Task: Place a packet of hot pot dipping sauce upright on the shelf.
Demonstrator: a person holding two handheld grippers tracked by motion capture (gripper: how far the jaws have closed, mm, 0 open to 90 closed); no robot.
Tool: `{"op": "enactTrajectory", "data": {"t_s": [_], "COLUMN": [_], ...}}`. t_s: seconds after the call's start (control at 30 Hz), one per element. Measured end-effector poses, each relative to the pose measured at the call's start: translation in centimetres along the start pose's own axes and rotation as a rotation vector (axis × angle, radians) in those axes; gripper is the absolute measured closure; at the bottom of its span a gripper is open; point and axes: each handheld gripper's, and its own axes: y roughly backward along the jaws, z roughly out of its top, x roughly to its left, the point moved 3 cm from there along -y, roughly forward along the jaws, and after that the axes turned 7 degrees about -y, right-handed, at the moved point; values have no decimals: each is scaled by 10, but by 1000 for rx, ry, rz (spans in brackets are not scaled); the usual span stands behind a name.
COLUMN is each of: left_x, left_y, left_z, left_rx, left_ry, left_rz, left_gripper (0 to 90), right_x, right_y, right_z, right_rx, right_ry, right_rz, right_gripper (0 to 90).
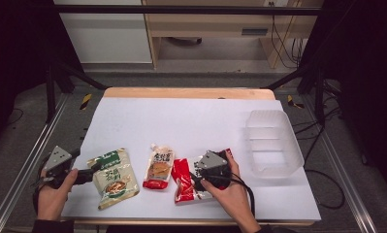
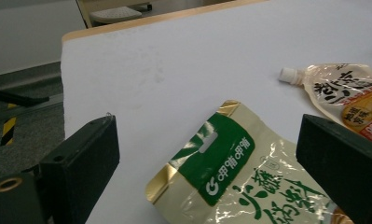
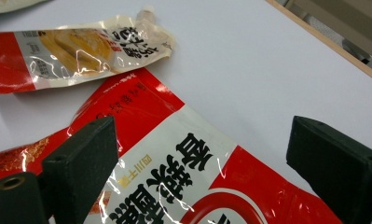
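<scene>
Three food pouches lie flat near the table's front edge. A green and cream pouch [image 1: 114, 177] [image 2: 230, 177] is at the left. A cream spouted pouch [image 1: 159, 167] [image 2: 347, 91] [image 3: 81, 49] with a red bottom is in the middle. Right of it lies a red and white pouch [image 1: 184, 183] [image 3: 174, 177]. My left gripper [image 1: 93, 169] [image 2: 207, 135] is open, low over the green pouch's top edge, jaws on either side and apart from it. My right gripper [image 1: 199, 171] [image 3: 202, 128] is open just above the red pouch, not touching it.
A clear plastic tub [image 1: 272, 143] stands empty at the right side of the white table sheet [image 1: 191, 121]. A wooden table edge [image 1: 186, 92] runs along the back. Metal frame rails flank the table, and the floor lies beyond.
</scene>
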Motion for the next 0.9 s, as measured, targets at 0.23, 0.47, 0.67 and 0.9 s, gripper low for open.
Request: {"op": "enactTrajectory", "data": {"t_s": [0.23,0.47,0.67,0.9], "left_x": [14,29,25,21], "left_y": [-9,-15,-20,-31], "left_z": [-9,-22,-26,-31], "left_rx": [37,89,142,210], "left_ry": [-3,23,-4,-13], "left_rz": [-70,-102,-133,-153], "left_gripper": [66,83,109,119], "right_x": [-1,-3,-4,-3], "right_y": [4,2,-1,-4], "right_z": [0,-1,-3,-5], "right_rx": [-13,4,25,38], "right_ry": [9,11,-1,16], "right_rz": [-15,-21,-24,-18], "right_gripper": [81,77,77,77]}}
